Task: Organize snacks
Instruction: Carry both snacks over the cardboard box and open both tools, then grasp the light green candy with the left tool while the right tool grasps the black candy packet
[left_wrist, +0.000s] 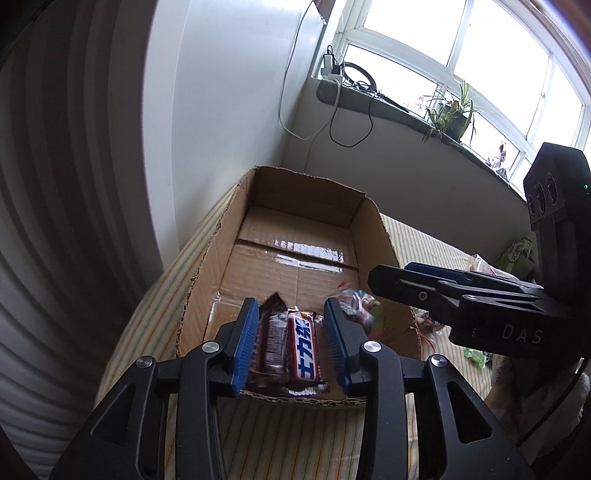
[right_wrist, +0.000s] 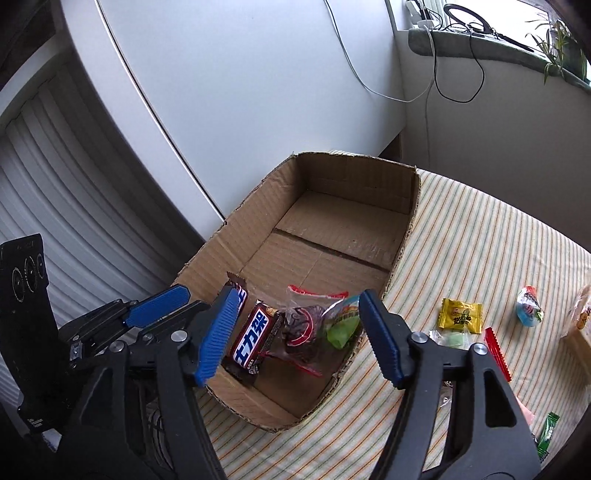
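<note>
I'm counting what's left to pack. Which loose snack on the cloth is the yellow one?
The square yellow packet, lying nearest the cardboard box; the others outside are red, green or blue-white.

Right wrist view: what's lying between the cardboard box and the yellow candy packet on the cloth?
Nothing. In the right wrist view, only bare striped tablecloth separates the cardboard box from the yellow candy packet; the gripper finger hides the nearest strip.

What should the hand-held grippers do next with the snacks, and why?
Probably the right hand-held gripper should swing over to the yellow candy on the striped cloth. Its jaws stand open and empty above the cardboard box, where the chocolate bars already lie, while loose snacks remain outside.
</note>
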